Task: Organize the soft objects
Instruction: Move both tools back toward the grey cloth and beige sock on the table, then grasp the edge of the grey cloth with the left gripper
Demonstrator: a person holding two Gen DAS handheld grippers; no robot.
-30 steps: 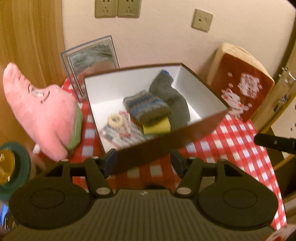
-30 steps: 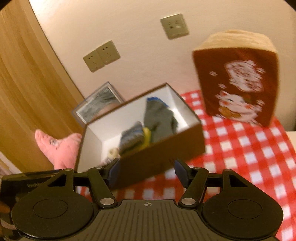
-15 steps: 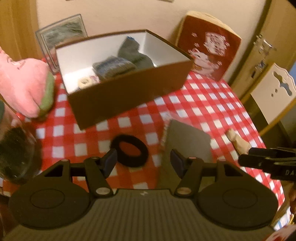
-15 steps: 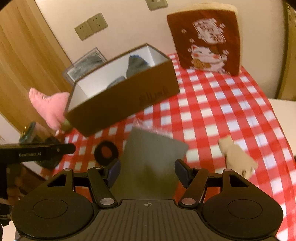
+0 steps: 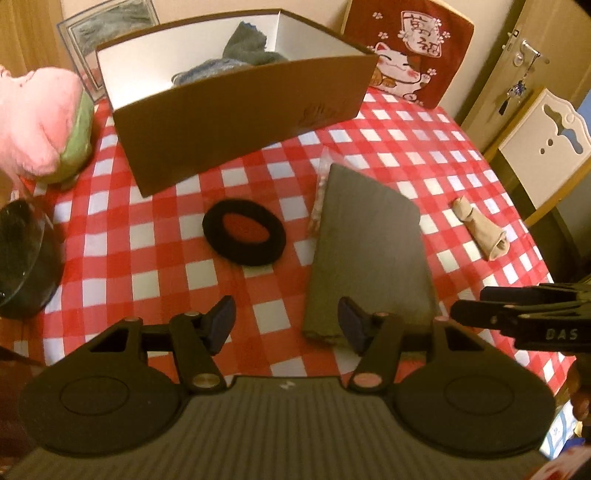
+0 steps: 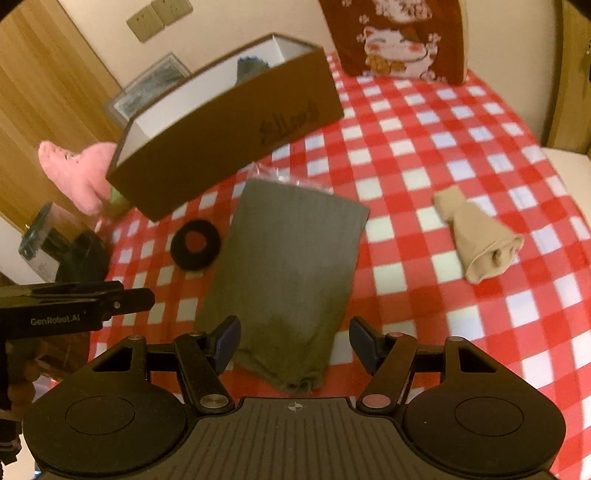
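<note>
grey folded cloth (image 6: pixel 291 266) is next for the box (image 6: pixel 236 140); right gripper (image 6: pixel 295 341) spread empty above its near end, left gripper (image 5: pixel 284 319) closing on nothing, next lower and pinch.

Cream wall (image 6: pixel 229 33), wall sockets (image 6: pixel 159 16), wooden door (image 5: pixel 495 70), warm light

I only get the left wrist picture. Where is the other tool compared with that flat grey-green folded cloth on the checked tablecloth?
Observer: The right gripper hangs over the near end of the grey-green folded cloth. Its fingers are open, one on either side, and nothing is pinched.
Visitor: What's on the wall behind? My picture cuts it off.
Observer: Two beige wall sockets sit side by side on the wall behind the brown cardboard box.
</note>
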